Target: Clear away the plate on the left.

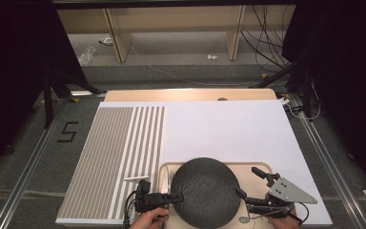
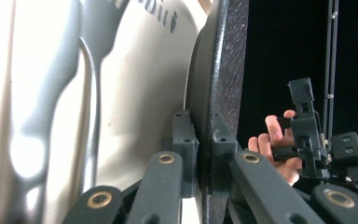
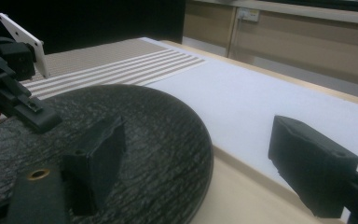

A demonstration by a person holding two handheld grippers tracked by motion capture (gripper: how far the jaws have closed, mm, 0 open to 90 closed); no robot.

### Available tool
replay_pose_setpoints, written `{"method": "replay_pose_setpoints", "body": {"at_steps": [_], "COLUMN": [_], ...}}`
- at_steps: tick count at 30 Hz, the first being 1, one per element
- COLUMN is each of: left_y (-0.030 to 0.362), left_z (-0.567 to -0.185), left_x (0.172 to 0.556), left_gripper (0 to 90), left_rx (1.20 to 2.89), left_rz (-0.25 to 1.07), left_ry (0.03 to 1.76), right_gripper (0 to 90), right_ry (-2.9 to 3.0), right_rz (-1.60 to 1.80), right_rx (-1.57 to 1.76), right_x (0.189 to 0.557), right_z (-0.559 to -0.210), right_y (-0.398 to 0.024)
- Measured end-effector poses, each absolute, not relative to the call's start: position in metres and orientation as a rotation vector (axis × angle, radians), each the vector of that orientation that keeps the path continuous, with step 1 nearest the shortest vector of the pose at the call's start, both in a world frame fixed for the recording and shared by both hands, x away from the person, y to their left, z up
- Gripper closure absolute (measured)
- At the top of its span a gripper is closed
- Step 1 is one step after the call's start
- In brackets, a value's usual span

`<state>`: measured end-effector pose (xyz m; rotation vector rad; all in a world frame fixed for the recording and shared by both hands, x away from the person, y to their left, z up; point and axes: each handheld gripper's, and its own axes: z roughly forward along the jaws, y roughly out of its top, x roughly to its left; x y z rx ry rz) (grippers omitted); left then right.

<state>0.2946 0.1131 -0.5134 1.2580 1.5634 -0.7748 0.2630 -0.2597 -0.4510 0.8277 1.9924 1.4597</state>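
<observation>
Your left claw (image 2: 204,154) is clamped tight on the rim of the dark round plate (image 1: 205,191), which sits over the wooden tray (image 1: 262,168) at the desk's near edge. Your right claw (image 3: 205,172) is spread wide at the plate's right edge, gripping nothing.
</observation>
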Motion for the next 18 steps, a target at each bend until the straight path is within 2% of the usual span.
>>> {"method": "replay_pose_setpoints", "body": {"at_steps": [18], "left_y": [0.091], "left_z": [-0.52], "left_x": [0.295], "left_gripper": [84.6], "left_rx": [1.317], "left_rz": [-0.834], "left_ry": [1.546], "right_gripper": [19.8], "right_ry": [1.992], "right_rz": [1.462], "right_rx": [0.829], "right_x": [0.263], "right_z": [-0.451], "right_y": [-0.26]}}
